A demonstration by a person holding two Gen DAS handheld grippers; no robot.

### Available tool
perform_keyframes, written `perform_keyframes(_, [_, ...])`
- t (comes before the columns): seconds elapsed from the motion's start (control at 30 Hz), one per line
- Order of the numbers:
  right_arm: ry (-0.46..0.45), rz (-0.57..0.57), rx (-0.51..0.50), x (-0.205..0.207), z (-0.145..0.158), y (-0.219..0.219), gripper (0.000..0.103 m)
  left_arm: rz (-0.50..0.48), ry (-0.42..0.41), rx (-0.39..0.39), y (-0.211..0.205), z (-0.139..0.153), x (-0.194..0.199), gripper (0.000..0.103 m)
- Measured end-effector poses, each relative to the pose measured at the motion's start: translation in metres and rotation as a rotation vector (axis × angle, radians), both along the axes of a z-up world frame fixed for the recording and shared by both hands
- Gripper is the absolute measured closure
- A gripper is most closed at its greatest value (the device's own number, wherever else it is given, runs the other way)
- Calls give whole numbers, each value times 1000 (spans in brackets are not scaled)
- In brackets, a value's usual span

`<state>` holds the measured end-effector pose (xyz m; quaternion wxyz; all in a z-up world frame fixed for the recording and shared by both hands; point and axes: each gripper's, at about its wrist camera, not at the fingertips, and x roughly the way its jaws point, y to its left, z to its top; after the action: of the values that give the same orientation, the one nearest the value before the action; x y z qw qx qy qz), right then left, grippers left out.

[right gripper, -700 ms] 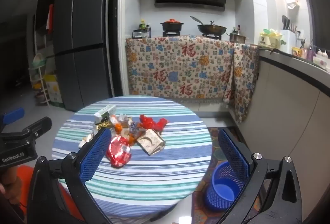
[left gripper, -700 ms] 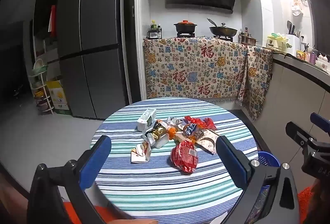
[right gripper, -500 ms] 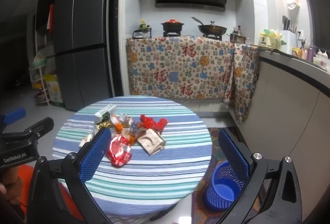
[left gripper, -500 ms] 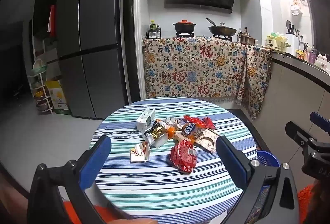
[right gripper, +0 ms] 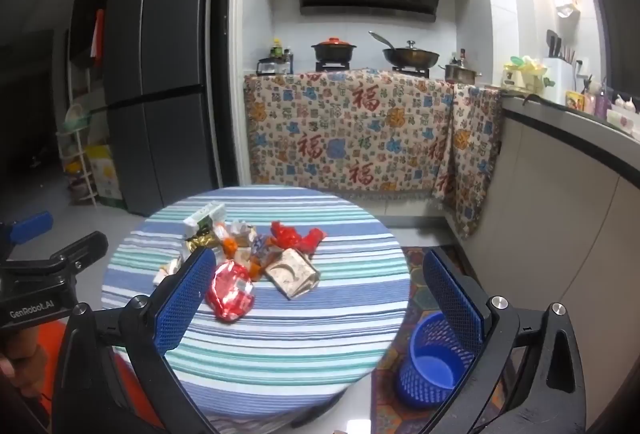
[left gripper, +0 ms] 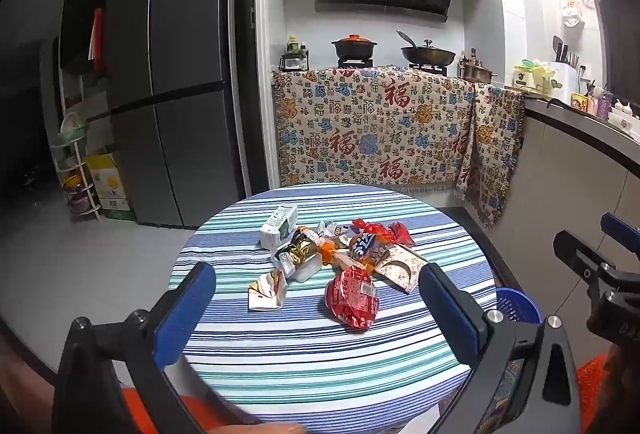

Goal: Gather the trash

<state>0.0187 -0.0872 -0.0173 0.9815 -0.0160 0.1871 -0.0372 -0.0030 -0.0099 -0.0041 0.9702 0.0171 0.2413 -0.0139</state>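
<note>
A heap of trash lies mid-table on the round striped table (left gripper: 312,362): a crumpled red wrapper (left gripper: 354,298) nearest me, a white carton (left gripper: 279,227), a gold wrapper (left gripper: 300,248), a torn white packet (left gripper: 267,290), a beige patterned pouch (left gripper: 398,266) and red foil (left gripper: 382,232). My left gripper (left gripper: 316,310) hovers open above the table's near side, nothing between its blue pads. My right gripper (right gripper: 320,300) is open too, held off the table's right side, short of the red wrapper (right gripper: 231,294). A blue mesh bin (right gripper: 434,358) stands on the floor at the table's right.
A grey fridge (left gripper: 168,82) stands at the back left beside a white rack (left gripper: 76,170). A patterned cloth (left gripper: 384,130) drapes the stove counter with a pot and pan. A counter (right gripper: 568,138) runs along the right wall. A patterned mat lies under the bin.
Both views have shifted only slightly; the trash pile sits a touch lower and further left in the left wrist view. Both grippers stay open and nothing on the table has moved.
</note>
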Motion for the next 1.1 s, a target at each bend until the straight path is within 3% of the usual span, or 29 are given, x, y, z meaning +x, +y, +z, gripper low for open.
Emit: perform_keyframes(1.1, [14,5,-7,7,-3,2,0,-13,8,2,0,-6,4,0])
